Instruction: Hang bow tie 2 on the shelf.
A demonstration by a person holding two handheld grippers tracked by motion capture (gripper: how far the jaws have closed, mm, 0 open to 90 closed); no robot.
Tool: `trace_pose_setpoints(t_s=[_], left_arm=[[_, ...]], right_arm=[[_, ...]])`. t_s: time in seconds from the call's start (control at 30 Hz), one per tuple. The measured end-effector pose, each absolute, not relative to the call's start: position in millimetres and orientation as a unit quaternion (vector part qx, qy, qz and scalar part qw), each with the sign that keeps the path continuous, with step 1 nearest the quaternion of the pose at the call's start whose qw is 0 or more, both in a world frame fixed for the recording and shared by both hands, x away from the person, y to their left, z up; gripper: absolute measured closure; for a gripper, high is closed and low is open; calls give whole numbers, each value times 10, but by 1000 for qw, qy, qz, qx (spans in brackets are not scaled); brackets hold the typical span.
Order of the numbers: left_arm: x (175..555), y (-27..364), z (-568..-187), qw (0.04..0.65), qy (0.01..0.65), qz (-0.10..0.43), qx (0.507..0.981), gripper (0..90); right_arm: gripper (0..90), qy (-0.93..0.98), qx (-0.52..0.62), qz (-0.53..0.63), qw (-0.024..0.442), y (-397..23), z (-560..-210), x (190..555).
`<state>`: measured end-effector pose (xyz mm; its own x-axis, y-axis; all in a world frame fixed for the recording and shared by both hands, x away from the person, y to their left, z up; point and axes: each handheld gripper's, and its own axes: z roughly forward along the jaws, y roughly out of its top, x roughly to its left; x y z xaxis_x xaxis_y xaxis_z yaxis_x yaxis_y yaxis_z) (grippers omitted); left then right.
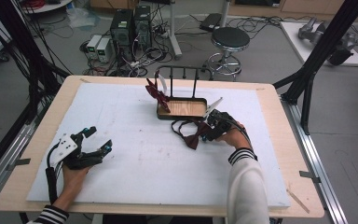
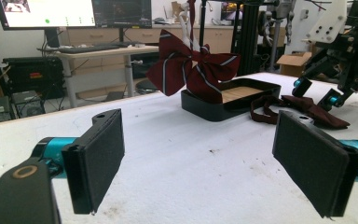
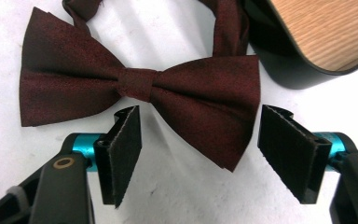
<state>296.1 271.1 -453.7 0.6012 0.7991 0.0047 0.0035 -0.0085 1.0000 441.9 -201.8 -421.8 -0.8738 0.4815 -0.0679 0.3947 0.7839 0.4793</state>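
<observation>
A plain dark red bow tie (image 1: pixel 193 138) lies flat on the white board just in front of a black tray (image 1: pixel 182 115) with a wooden bottom. My right gripper (image 3: pixel 203 116) stands open, tips down on the board, with the bow tie's (image 3: pixel 140 86) right wing between its pads and neither pad pressing on it. A striped dark red bow tie (image 2: pixel 191 70) hangs from a black rack (image 1: pixel 184 70) over the tray's left end. My left gripper (image 1: pixel 99 138) rests open at the board's left, nothing between its pads (image 2: pixel 100 158).
A white foam board (image 1: pixel 135 158) covers the wooden table. A white strip (image 1: pixel 213 106) leans on the tray's right end. Black frame posts (image 1: pixel 321 51) stand at both sides. A stool (image 1: pixel 230 42) and computer towers (image 1: pixel 130 28) are on the floor behind.
</observation>
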Motion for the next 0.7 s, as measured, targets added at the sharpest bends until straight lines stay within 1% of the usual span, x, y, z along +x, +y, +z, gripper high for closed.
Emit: trace_pose_setpoints(t_s=[0.1,0.2,0.37,0.4,0.47,0.53,0.63,0.7], left_arm=[[2961,2714,-4536,629,316,315,637,171],[2960,2714,-4536,628,317,315,637,171],[2961,2713,-4537,629,317,315,636,172],[2960,2715,-4535,628,317,315,637,172],[2962,2712,-4537,629,317,316,636,172],[2961,2711,-4537,629,317,315,636,172],[2961,2711,-4537,629,316,316,636,172],[2961,2711,-4537,629,316,316,636,172]], right_arm=[[325,941,230,231,88,-2006,-4228,4428],[392,941,228,234,90,-2010,-4220,4430],[411,942,221,235,90,-2008,-4219,4430],[427,943,221,233,91,-2002,-4218,4423],[463,943,218,234,89,-1998,-4214,4416],[524,944,215,236,83,-1994,-4211,4410],[585,945,211,235,79,-1983,-4204,4399],[644,946,207,237,74,-1980,-4202,4400]])
